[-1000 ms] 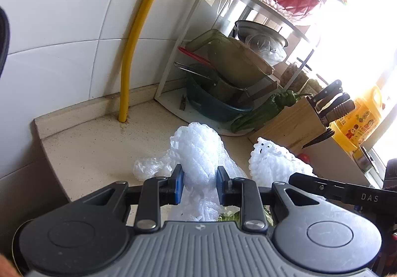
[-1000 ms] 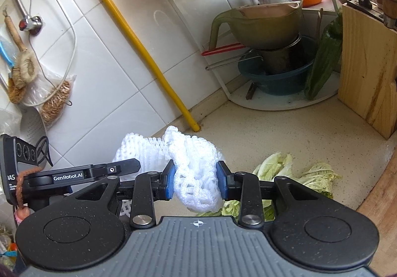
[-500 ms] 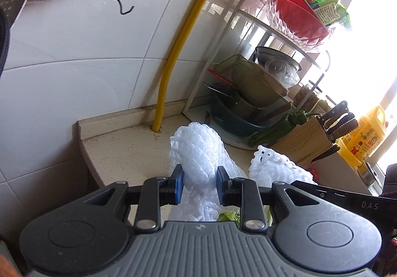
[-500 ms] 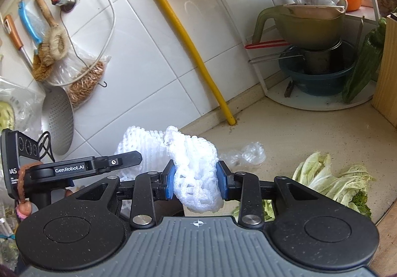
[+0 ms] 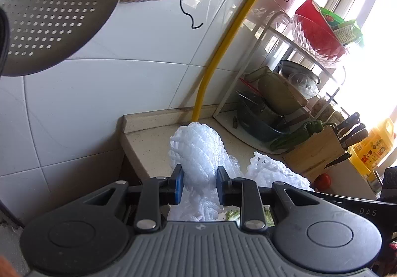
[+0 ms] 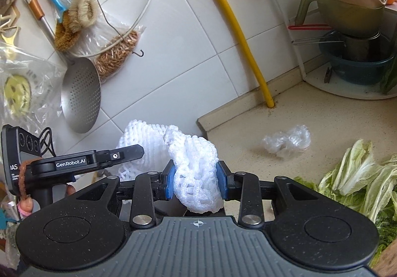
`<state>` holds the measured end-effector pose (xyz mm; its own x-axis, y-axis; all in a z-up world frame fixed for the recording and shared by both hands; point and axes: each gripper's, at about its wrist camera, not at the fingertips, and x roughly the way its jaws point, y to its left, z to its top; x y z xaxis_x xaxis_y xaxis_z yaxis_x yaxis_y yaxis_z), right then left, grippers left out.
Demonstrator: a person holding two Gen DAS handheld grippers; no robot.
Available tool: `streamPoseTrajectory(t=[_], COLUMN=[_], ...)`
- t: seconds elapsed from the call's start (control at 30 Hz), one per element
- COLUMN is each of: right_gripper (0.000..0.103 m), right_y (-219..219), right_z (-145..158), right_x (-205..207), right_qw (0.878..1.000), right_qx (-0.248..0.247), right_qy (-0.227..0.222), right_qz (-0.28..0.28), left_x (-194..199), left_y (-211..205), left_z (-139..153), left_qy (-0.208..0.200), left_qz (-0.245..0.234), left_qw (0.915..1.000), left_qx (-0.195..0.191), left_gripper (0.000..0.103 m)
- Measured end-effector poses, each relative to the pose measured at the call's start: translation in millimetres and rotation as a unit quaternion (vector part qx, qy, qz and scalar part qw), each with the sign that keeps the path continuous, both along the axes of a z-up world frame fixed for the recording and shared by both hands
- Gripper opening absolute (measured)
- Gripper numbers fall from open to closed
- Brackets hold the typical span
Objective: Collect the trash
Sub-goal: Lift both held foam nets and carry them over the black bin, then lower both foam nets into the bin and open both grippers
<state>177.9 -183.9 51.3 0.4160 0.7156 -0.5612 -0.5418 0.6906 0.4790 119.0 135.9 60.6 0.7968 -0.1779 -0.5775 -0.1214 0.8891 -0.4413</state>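
Two pieces lifted: one white foam net (image 5: pixel 198 153) is clamped between the blue pads of the left hand-held gripper (image 5: pixel 199 184), and a second foam net (image 6: pixel 196 172) is pinched the same way by the right hand-held gripper (image 6: pixel 196 184); both are held in the air off the worktop (image 6: pixel 322 113).
Worktop, what is left: a spread of cabbage leaves (image 6: pixel 359 177) is seen lying at the right, and a crumpled clear plastic wrap (image 6: pixel 287 140) sits apart from them, nearer the wall; both are judged to be trash not yet collected.
Progress: roughly the first half is judged done, since two items are held and two kinds of litter remain; no bin is shown in either view, so the drop-off is not yet made.
Worktop edge: the left end of the worktop is cut off just past the yellow pipe (image 6: pixel 238 28), and both nets are held at or beyond that end, over what looks like open space below.
Room to the left: a perforated skimmer (image 6: pixel 80 95) hangs on the tiled wall close above the left hand-held gripper, so little headroom is judged available there.
Room to the right: the corner rack (image 5: pixel 285 103) with stacked basins and the knife block (image 5: pixel 315 153) are well apart from both nets.
Between the two: the nets are carried near each other, almost touching, so a sideways swing is judged tight.
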Motion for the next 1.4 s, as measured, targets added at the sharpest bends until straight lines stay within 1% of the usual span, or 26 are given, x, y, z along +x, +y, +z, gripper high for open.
streamPoseTrajectory(t=[0.17,0.27,0.37,0.57,0.7,0.9,1.1,1.27,1.4], right_gripper=[0.042,0.042,0.042,0.042,0.042,0.042,0.042,0.042,0.042], right_y=[17,34,53,93,110,133,154,166,178], right_z=[-7,-14,-22,-47,-63,-89,-123,-147,-165], right_x=[-8,-12,-15,-14,-11,-2,9,20,25], right_qw=[1.0,0.999,0.999,0.996,0.995,0.993,0.99,0.988,0.986], right_qx=[0.002,-0.004,-0.01,-0.016,-0.023,-0.041,-0.057,-0.065,-0.082], right_qy=[0.012,0.016,0.02,0.047,0.064,0.081,0.104,0.124,0.129], right_qz=[0.016,0.029,0.042,0.07,0.078,0.08,0.08,0.072,0.063], left_x=[-14,-21,-27,-33,-32,-18,-2,11,23], left_y=[14,21,32,51,60,79,86,92,95], left_z=[-3,-7,-16,-36,-49,-78,-103,-121,-137], left_qy=[0.005,0.012,0.027,0.057,0.077,0.117,0.153,0.178,0.203], left_qz=[0.016,0.026,0.041,0.071,0.088,0.11,0.116,0.121,0.124], left_qw=[0.9999,0.9995,0.9987,0.9958,0.9928,0.9867,0.9806,0.9755,0.9699], left_qx=[0.001,0.01,0.015,0.011,0.023,0.027,0.042,0.046,0.051], left_gripper=[0.024,0.024,0.024,0.024,0.024,0.024,0.024,0.024,0.024])
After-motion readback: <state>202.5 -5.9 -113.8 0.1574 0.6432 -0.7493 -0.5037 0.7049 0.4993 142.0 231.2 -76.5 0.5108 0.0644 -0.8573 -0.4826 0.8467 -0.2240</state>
